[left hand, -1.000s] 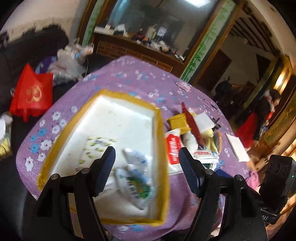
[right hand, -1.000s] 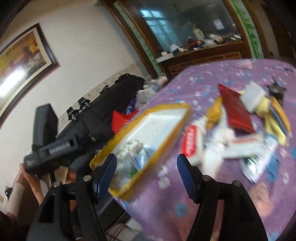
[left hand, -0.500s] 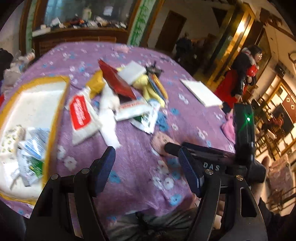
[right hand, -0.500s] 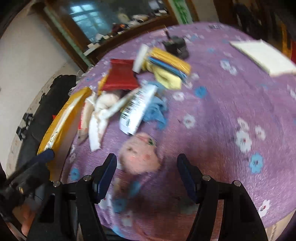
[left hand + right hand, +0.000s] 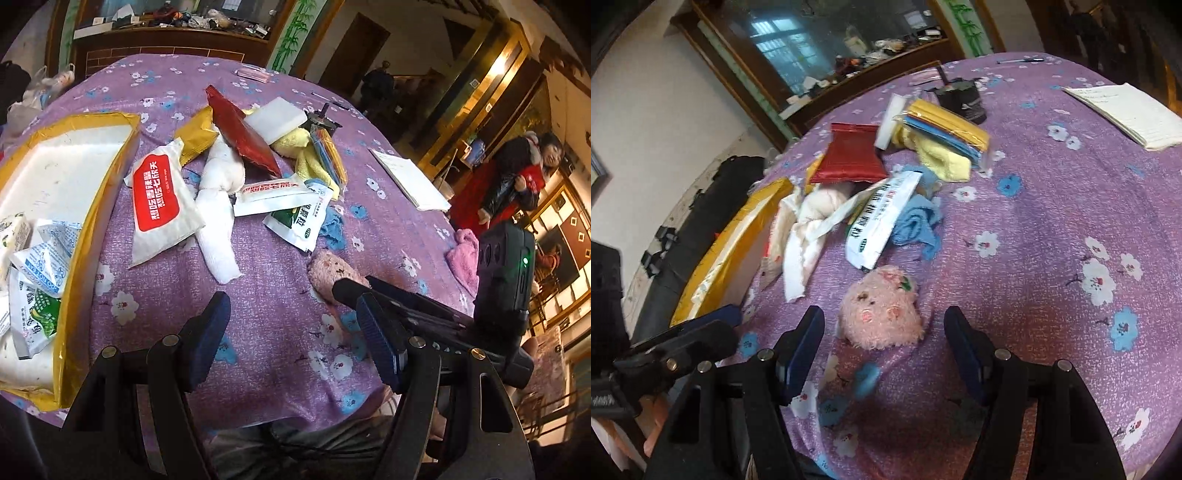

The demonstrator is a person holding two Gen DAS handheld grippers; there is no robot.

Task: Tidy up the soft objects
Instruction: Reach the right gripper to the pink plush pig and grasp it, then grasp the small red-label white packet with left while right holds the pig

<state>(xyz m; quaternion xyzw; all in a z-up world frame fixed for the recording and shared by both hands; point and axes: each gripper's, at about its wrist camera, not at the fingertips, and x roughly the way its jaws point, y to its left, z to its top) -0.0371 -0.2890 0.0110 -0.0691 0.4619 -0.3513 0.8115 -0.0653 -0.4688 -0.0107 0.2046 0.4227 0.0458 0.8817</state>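
A pink plush toy [image 5: 881,308] lies on the purple flowered tablecloth near the front edge; it also shows in the left wrist view [image 5: 334,271]. My right gripper [image 5: 884,334] is open, its jaws on either side of the plush, not touching it. My left gripper [image 5: 295,328] is open and empty above the cloth, left of the plush. A pile of soft things sits behind: a white cloth [image 5: 218,206], a yellow towel [image 5: 306,155], a blue cloth [image 5: 916,221], a red packet [image 5: 242,134] and white packets [image 5: 162,203]. A yellow-rimmed white tray [image 5: 96,206] at left holds several packets.
A paper notepad [image 5: 410,179] and a pink cloth [image 5: 461,254] lie at the right. A black cup [image 5: 962,101] stands behind the pile. A person in red [image 5: 517,181] stands off to the right. A black bag [image 5: 701,218] is left of the table.
Both grippers swung from the tray to the right. The right gripper has closed in on the pink plush, which now lies between its open jaws.
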